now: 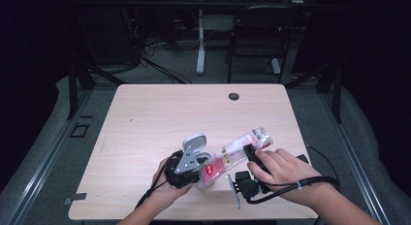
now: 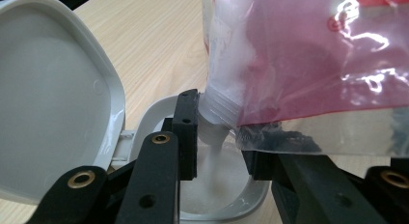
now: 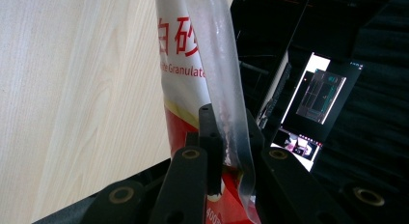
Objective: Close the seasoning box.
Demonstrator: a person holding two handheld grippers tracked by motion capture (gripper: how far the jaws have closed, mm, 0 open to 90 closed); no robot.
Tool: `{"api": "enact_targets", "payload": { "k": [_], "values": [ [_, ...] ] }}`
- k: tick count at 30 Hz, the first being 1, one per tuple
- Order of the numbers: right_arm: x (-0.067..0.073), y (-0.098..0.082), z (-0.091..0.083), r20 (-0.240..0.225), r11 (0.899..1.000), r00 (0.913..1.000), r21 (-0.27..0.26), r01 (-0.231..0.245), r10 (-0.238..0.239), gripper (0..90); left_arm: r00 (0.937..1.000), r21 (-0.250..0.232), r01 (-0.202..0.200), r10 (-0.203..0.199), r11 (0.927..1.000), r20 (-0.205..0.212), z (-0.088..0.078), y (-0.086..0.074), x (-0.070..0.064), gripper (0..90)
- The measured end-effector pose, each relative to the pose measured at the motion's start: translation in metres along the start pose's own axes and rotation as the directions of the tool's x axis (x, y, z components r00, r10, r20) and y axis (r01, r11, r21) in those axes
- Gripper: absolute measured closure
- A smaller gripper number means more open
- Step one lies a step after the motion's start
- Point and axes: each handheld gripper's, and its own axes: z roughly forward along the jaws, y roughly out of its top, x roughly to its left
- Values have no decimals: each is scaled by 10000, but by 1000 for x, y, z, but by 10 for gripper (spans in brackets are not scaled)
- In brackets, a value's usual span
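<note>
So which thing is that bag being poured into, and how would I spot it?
Look at the near edge of the wooden table, between the person's two hands. There the left gripper clasps a small white container with its hinged lid flipped up. It sits directly under the spout of the tilted red-and-clear sugar pouch.

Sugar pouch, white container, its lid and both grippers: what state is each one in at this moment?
Sugar pouch: tilted, spout down over the container, white sugar running out.
Spout: uncapped, pointing into the container.
White container: open, partly filled with sugar.
Lid: hinged back, standing open.
Left gripper: jaws around the container's rim.
Right gripper: shut on the sugar pouch's upper end.
Table: bare wood.
</note>
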Motion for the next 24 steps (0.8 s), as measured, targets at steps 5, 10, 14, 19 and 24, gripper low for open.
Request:
{"api": "enact_targets", "payload": {
  "k": [5,10,14,19,24],
  "values": [
    [0,-1,0,-2,10000,10000,-76,-18,18,851,10000,-14,-30,30,10000,10,0,0,-1,712],
    [0,-3,-1,-30,10000,10000,-23,-30,30,852,10000,-70,38,-38,10000,28,0,1,-2,712],
    [0,-4,-2,-22,10000,10000,-6,-47,47,853,10000,-77,-29,30,10000,26,1,2,-2,712],
    [-1,-4,-2,-7,10000,10000,44,-48,48,856,10000,-110,4,-4,9999,37,1,3,-2,712],
    [-3,-3,-3,12,9999,10000,138,41,-41,861,10000,-123,-8,9,9999,22,0,3,-2,712]
  ]
}}
